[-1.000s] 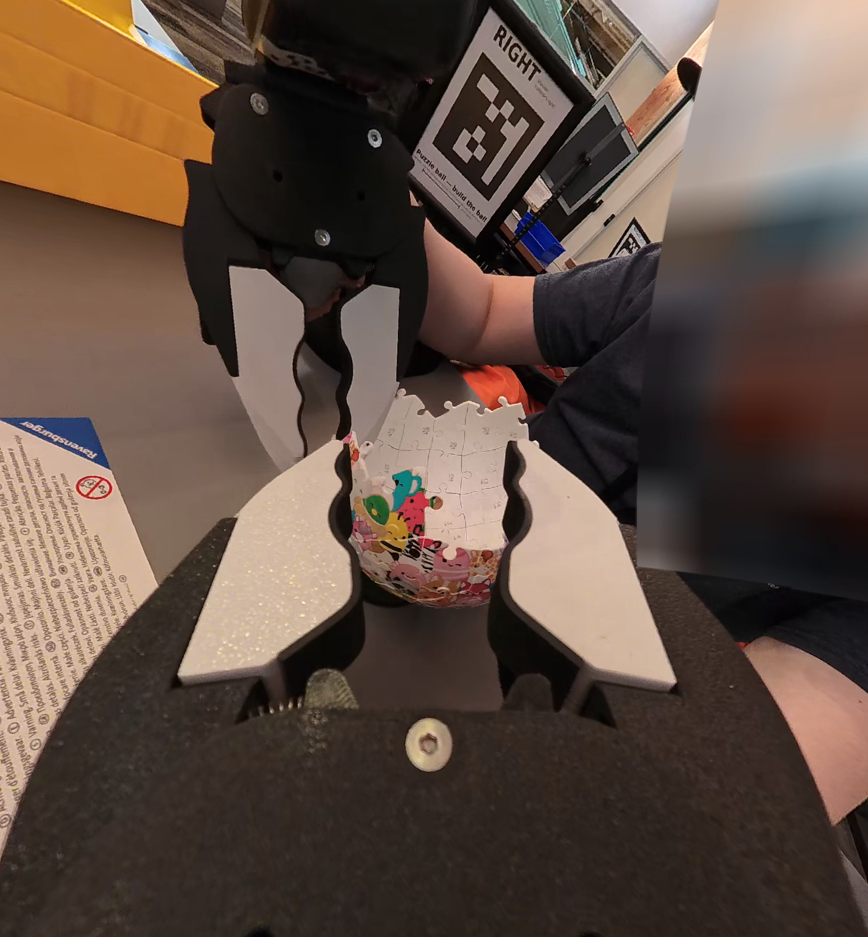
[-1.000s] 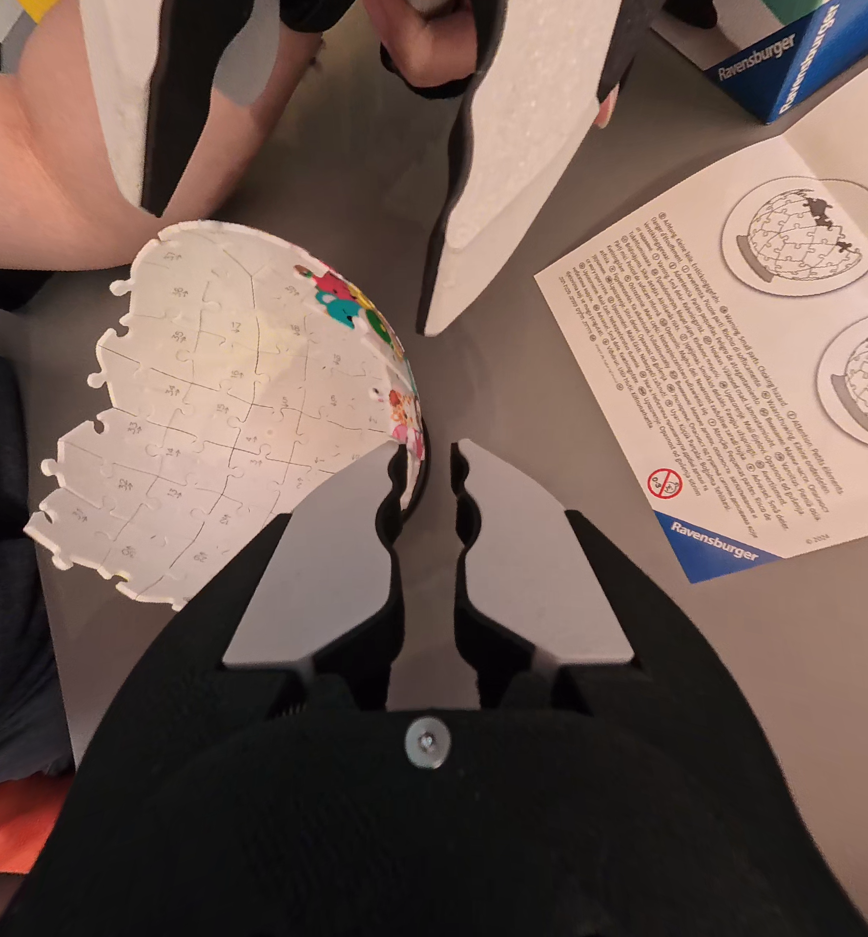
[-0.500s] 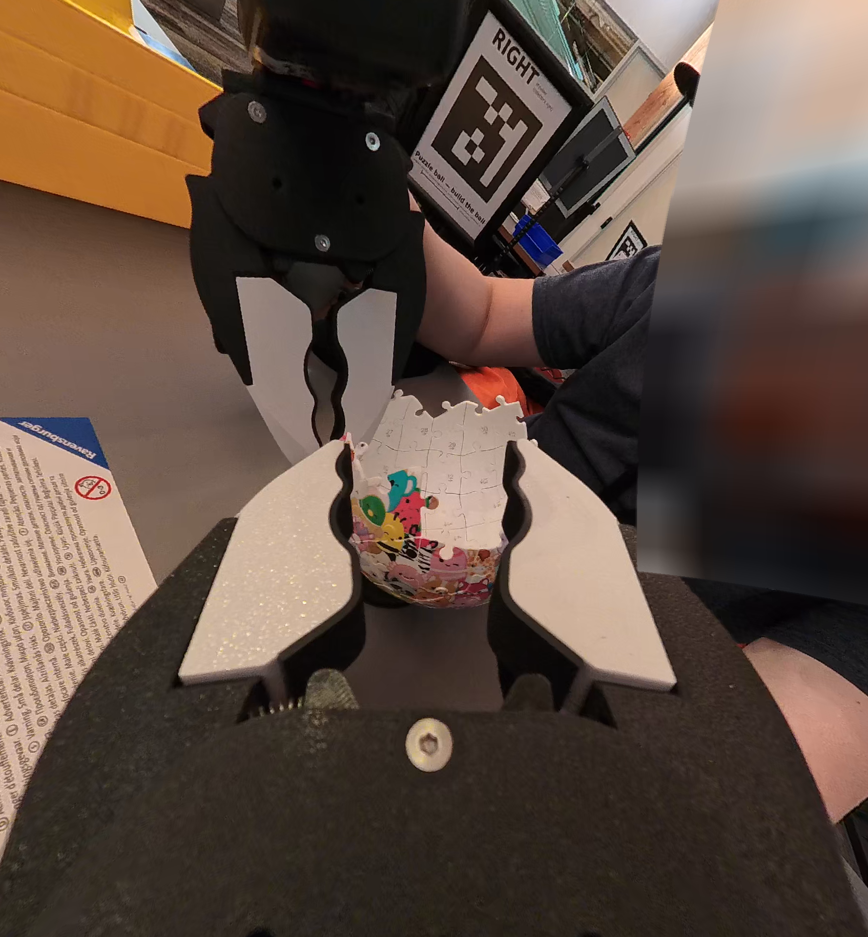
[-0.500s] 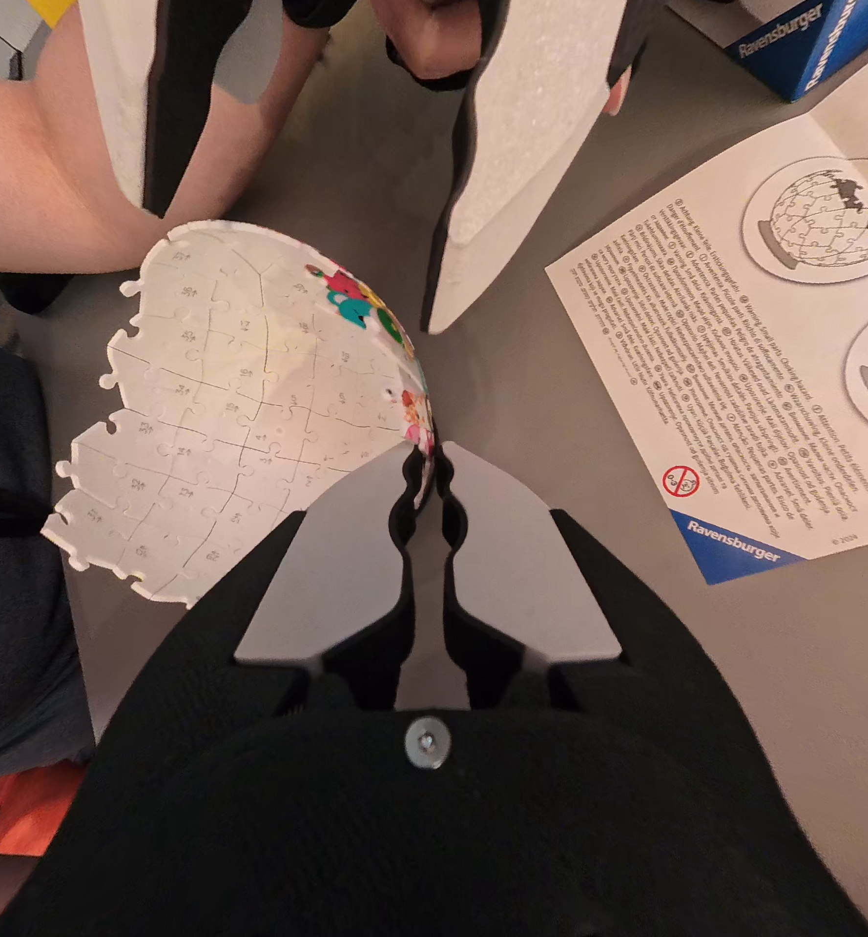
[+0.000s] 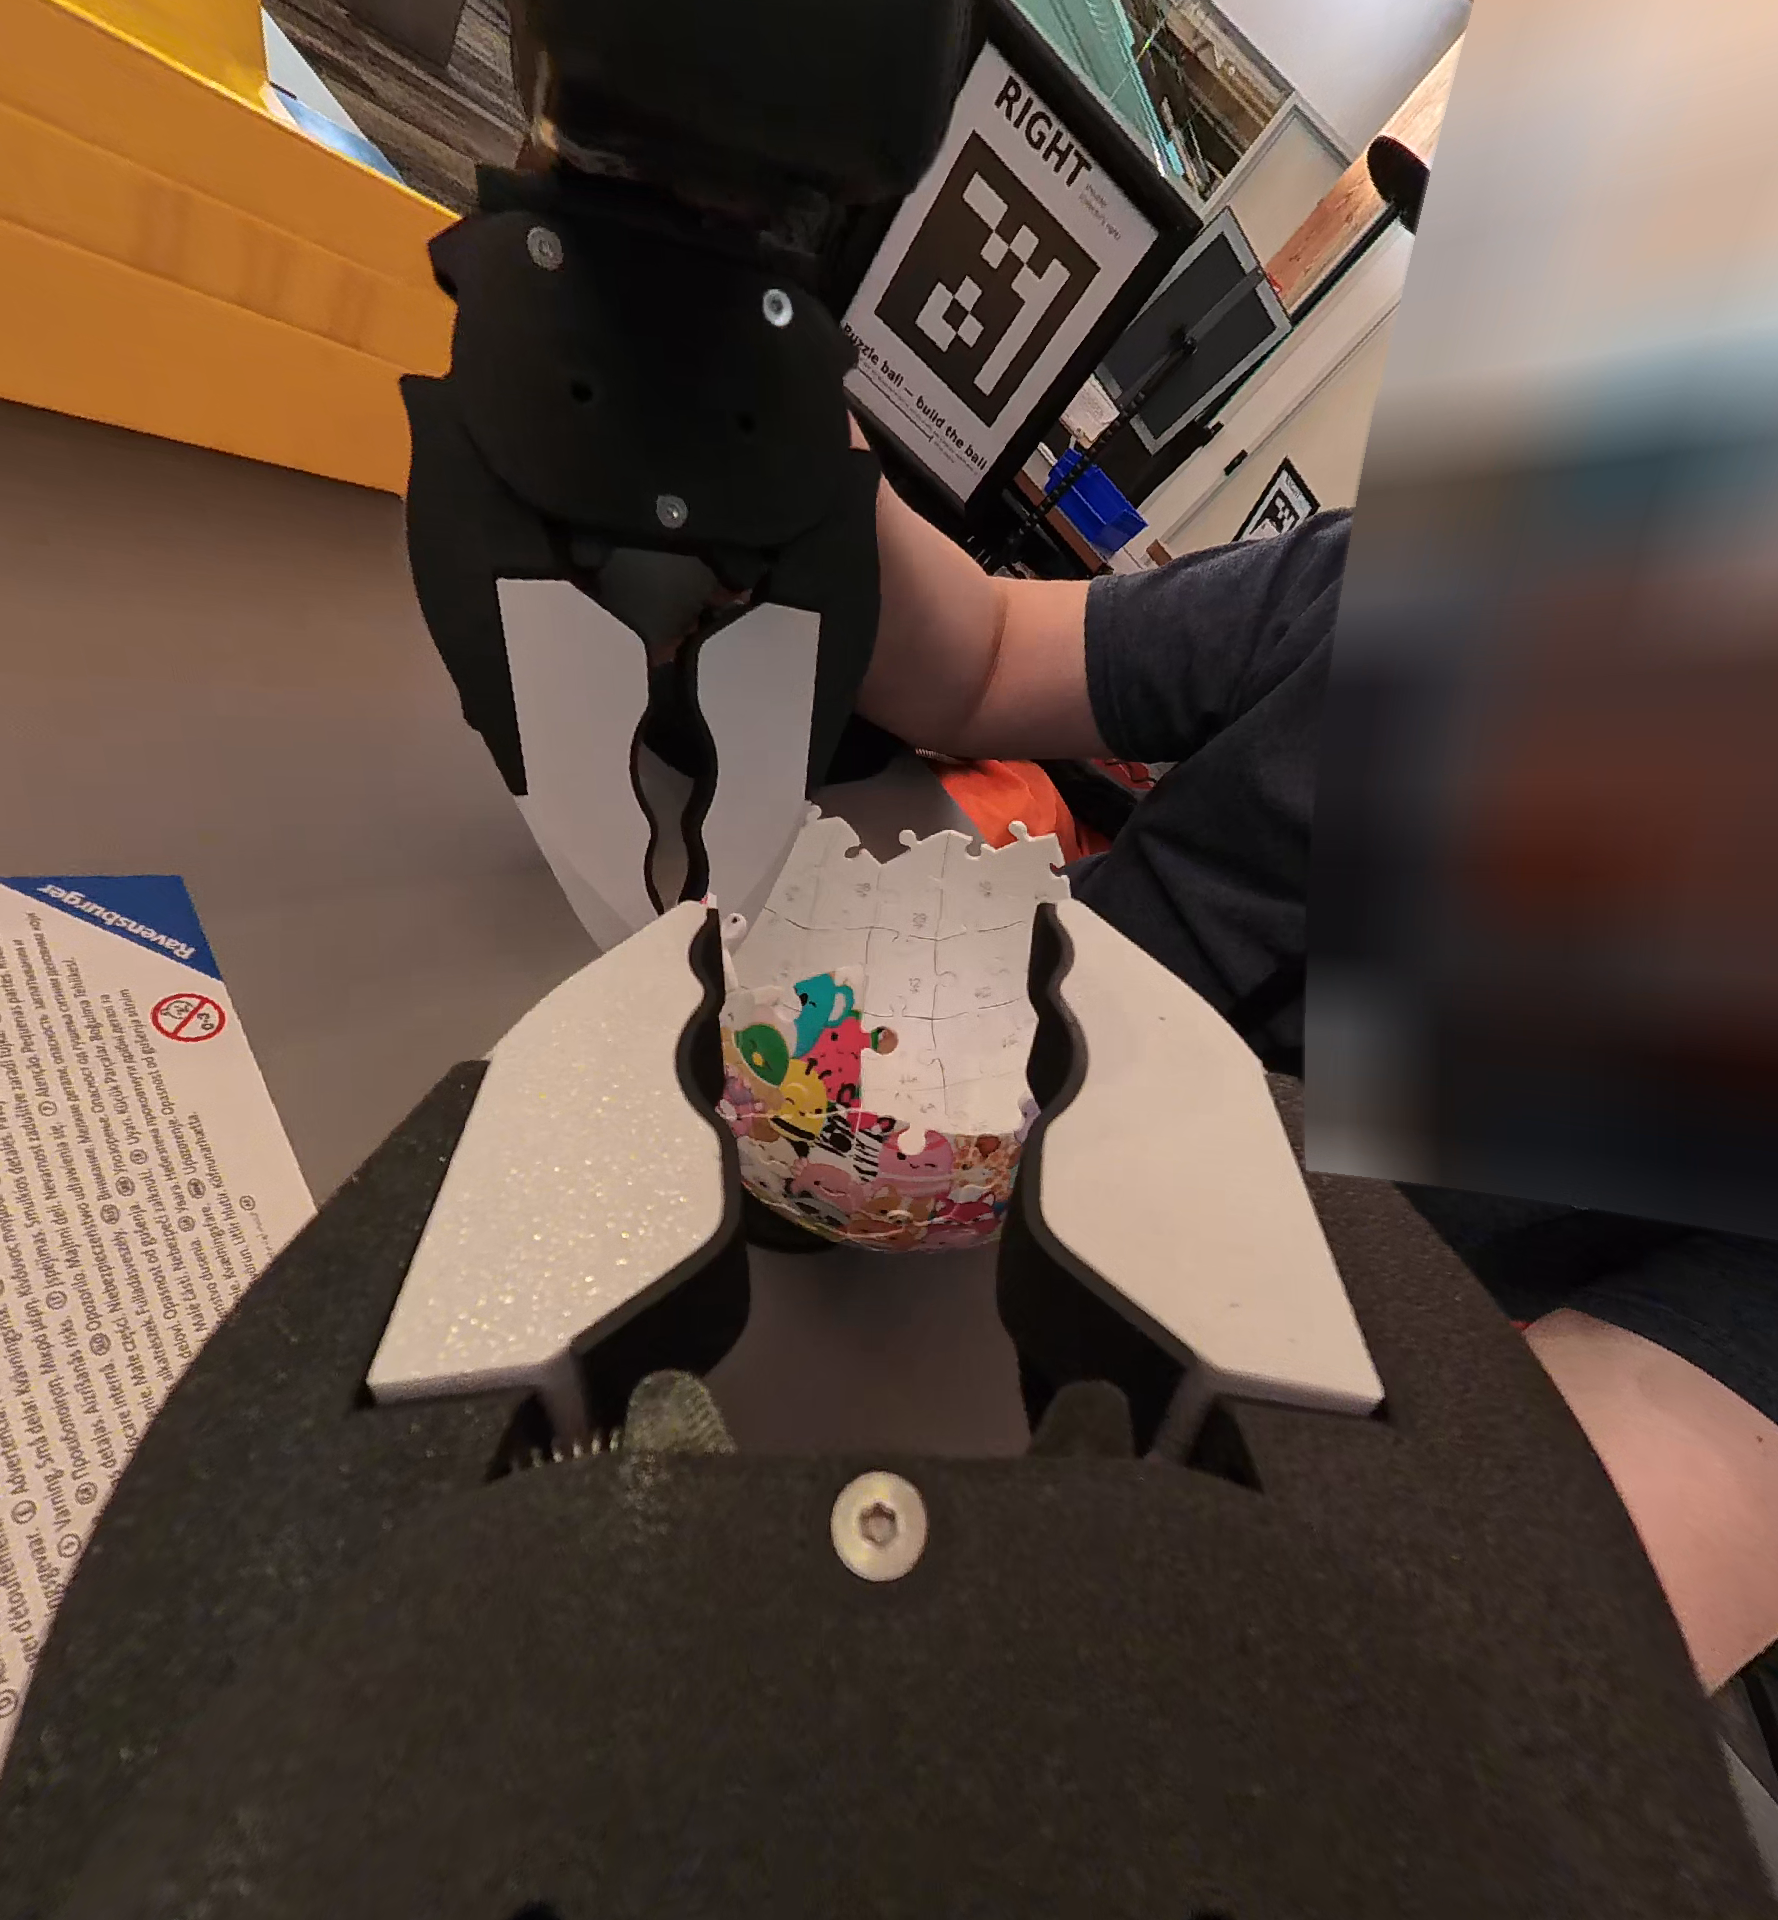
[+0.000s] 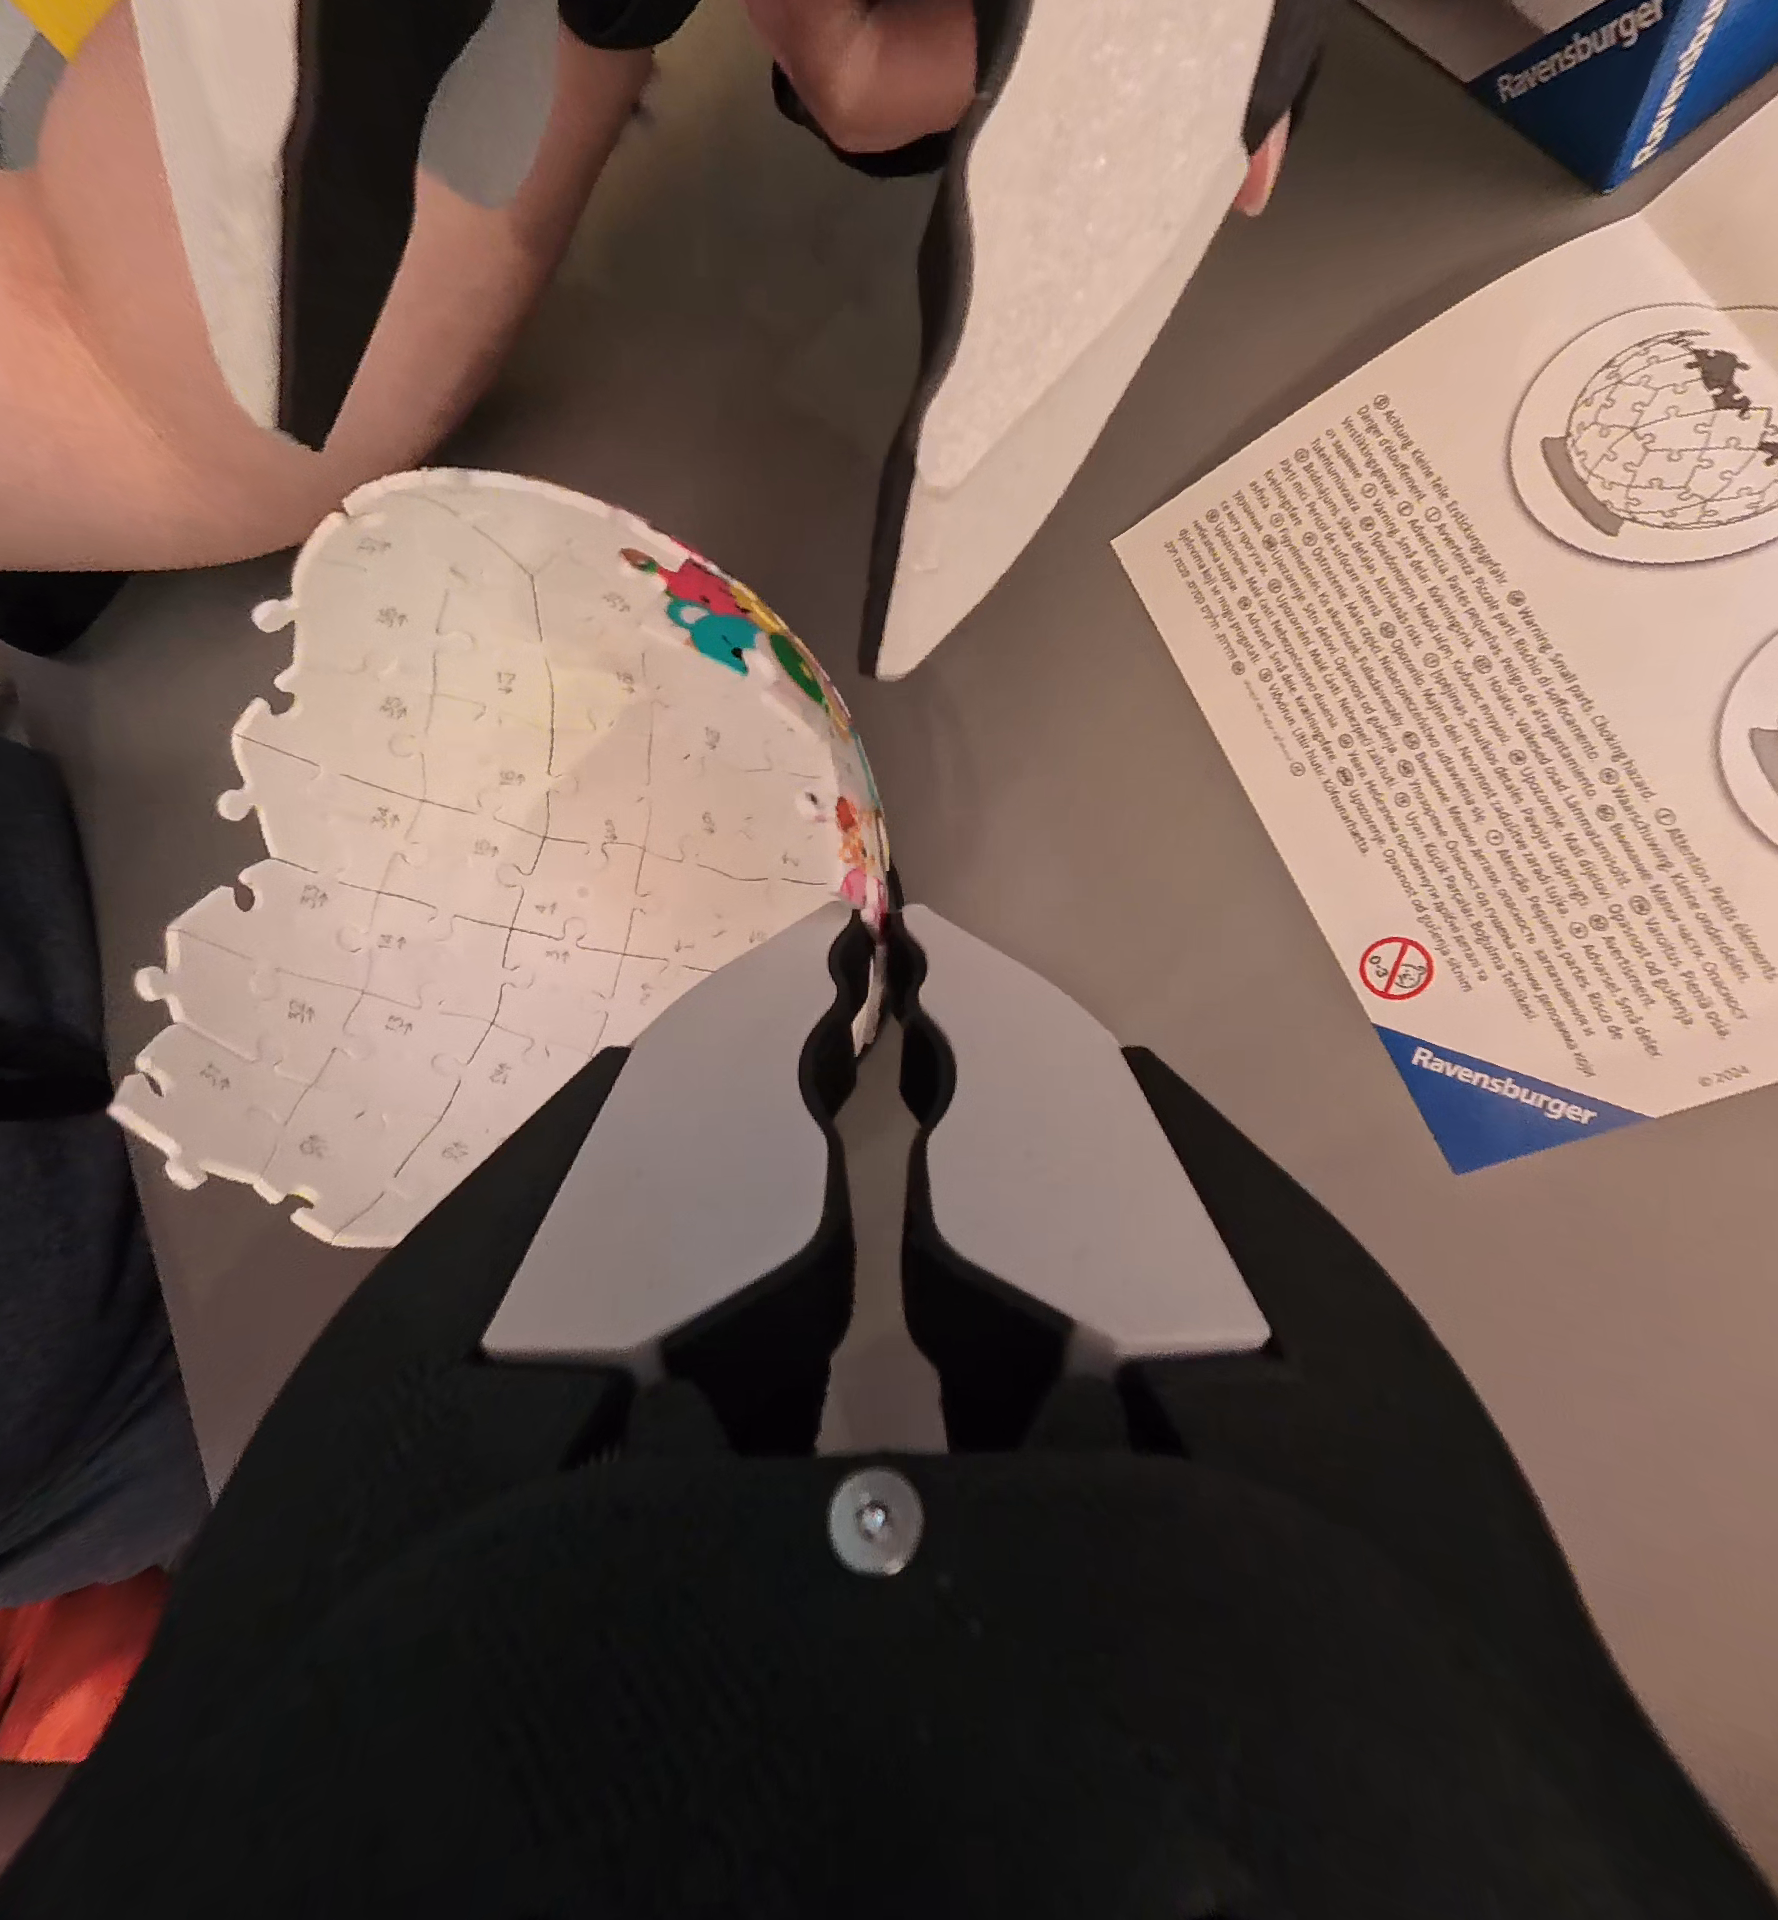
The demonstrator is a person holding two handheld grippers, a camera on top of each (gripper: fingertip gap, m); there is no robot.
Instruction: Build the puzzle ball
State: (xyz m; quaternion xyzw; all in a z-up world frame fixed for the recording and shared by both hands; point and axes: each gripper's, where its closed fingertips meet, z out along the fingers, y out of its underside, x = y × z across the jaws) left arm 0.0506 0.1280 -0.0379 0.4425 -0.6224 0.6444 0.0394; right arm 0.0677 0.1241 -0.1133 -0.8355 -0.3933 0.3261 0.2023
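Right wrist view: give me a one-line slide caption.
Right tongs pinched on the rim of the half-built puzzle ball shell; left tongs open beyond it, instruction leaflet alongside.

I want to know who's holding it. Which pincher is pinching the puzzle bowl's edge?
The right gripper: its fingers are shut on the rim of the puzzle ball shell. The left gripper is wide open around the shell.

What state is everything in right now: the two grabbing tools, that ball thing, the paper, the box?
puzzle ball: half built, an open shell with a jagged rim, white inside showing, resting on the table.
right gripper: shut on the shell's rim.
left gripper: open, one finger either side of the shell.
instruction sheet: unfolded, lying flat.
blue box: only a corner shows; open or closed unclear.
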